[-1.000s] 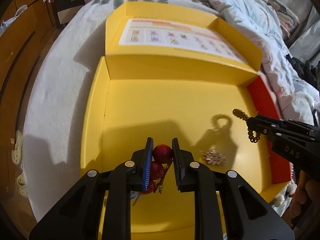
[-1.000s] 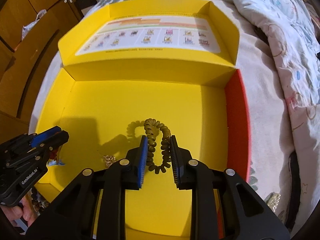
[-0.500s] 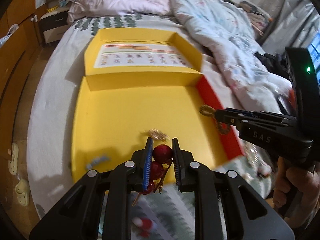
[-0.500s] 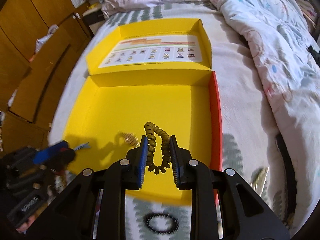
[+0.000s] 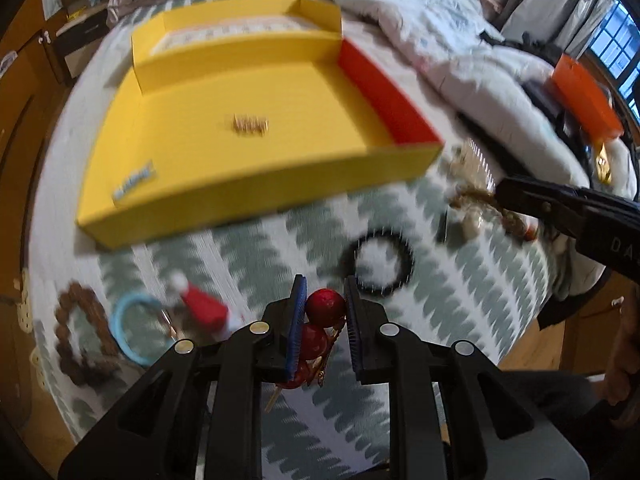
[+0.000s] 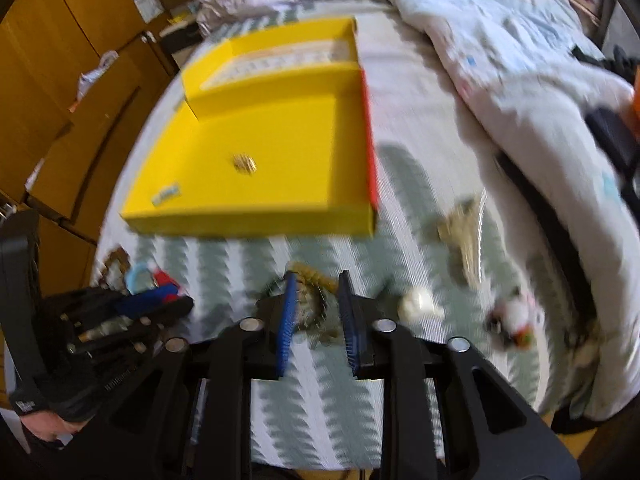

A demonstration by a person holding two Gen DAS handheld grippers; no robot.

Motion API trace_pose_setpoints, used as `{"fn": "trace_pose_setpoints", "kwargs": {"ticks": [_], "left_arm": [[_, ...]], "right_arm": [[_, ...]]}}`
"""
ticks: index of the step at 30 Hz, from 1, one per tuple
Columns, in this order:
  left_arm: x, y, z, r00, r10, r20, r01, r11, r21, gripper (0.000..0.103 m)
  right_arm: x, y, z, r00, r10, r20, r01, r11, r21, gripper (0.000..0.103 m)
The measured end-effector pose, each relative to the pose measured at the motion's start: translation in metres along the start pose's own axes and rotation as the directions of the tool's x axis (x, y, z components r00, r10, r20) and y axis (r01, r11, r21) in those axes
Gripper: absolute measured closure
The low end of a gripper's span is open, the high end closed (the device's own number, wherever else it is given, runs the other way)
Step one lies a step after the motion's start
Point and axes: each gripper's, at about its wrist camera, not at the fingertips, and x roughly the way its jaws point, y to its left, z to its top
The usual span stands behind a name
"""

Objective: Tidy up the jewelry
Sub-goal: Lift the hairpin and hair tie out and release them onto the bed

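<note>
My left gripper [image 5: 324, 280] is shut on a hair ornament of red balls [image 5: 325, 302] on a gold pin, over the patterned bedspread in front of the yellow box [image 5: 256, 204]. My right gripper [image 6: 317, 276] has an olive bead bracelet [image 6: 310, 280], blurred, between its closing jaws; in the left wrist view the bracelet [image 5: 476, 198] hangs at that gripper's tip [image 5: 500, 192]. A small gold piece [image 5: 250, 124] and a blue strip [image 5: 134, 184] lie inside the box. The left gripper [image 6: 180, 302] shows low left in the right wrist view.
On the bedspread lie a black bristly ring [image 5: 406, 264], a red Santa-hat clip [image 5: 202, 304], a light blue ring [image 5: 120, 328], a brown bead bracelet [image 5: 64, 332], a gold comb [image 6: 464, 232] and white trinkets [image 6: 418, 304]. A crumpled quilt [image 6: 520, 100] fills the right; wooden cabinets [image 6: 48, 60] stand left.
Both grippers have pulled back from over the yellow box to above the bedspread in front of it, each still carrying its piece. The views are now blurred by motion.
</note>
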Motion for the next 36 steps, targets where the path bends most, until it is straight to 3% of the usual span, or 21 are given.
{"fn": "trace_pose_setpoints", "kwargs": {"ticks": [7, 13, 19, 21, 24, 26, 30, 35, 36], "left_arm": [[0.028, 0.0, -0.021, 0.998, 0.039, -0.045, -0.039, 0.999, 0.004, 0.083], [0.034, -0.001, -0.016, 0.998, 0.036, -0.054, -0.035, 0.999, 0.007, 0.083], [0.037, -0.004, -0.012, 0.998, 0.039, -0.052, -0.038, 0.999, 0.004, 0.075], [0.032, -0.003, -0.009, 0.999, 0.028, -0.034, -0.028, 1.0, 0.002, 0.061], [0.013, 0.002, 0.001, 1.0, -0.001, 0.022, 0.001, 1.0, -0.011, 0.05], [-0.006, 0.014, 0.013, 0.997, 0.007, 0.075, -0.004, 0.999, -0.04, 0.05], [-0.035, 0.044, 0.041, 0.986, 0.063, 0.155, -0.047, 0.994, -0.1, 0.043], [-0.032, 0.082, 0.081, 0.977, 0.185, 0.106, -0.169, 0.975, -0.143, 0.04], [-0.028, 0.09, 0.088, 0.977, 0.189, 0.099, -0.172, 0.973, -0.154, 0.04]], "right_arm": [[0.028, -0.022, -0.029, 0.997, -0.045, -0.065, 0.047, 0.998, 0.028, 0.089], [0.019, -0.028, -0.022, 1.0, 0.005, -0.023, -0.004, 0.999, 0.042, 0.088], [0.011, -0.026, -0.01, 0.999, 0.023, 0.032, -0.025, 0.998, 0.051, 0.085], [0.006, -0.023, -0.005, 0.996, 0.058, 0.065, -0.061, 0.997, 0.047, 0.084], [0.008, -0.02, 0.004, 0.99, 0.106, 0.088, -0.112, 0.992, 0.056, 0.083], [0.011, -0.014, 0.012, 0.988, 0.112, 0.104, -0.116, 0.993, 0.031, 0.083], [0.028, 0.011, 0.039, 0.996, 0.078, 0.041, -0.077, 0.997, -0.028, 0.081], [0.053, 0.041, 0.074, 0.996, 0.085, -0.01, -0.086, 0.994, -0.071, 0.067], [0.06, 0.047, 0.082, 0.996, 0.09, -0.021, -0.091, 0.993, -0.081, 0.06]]}}
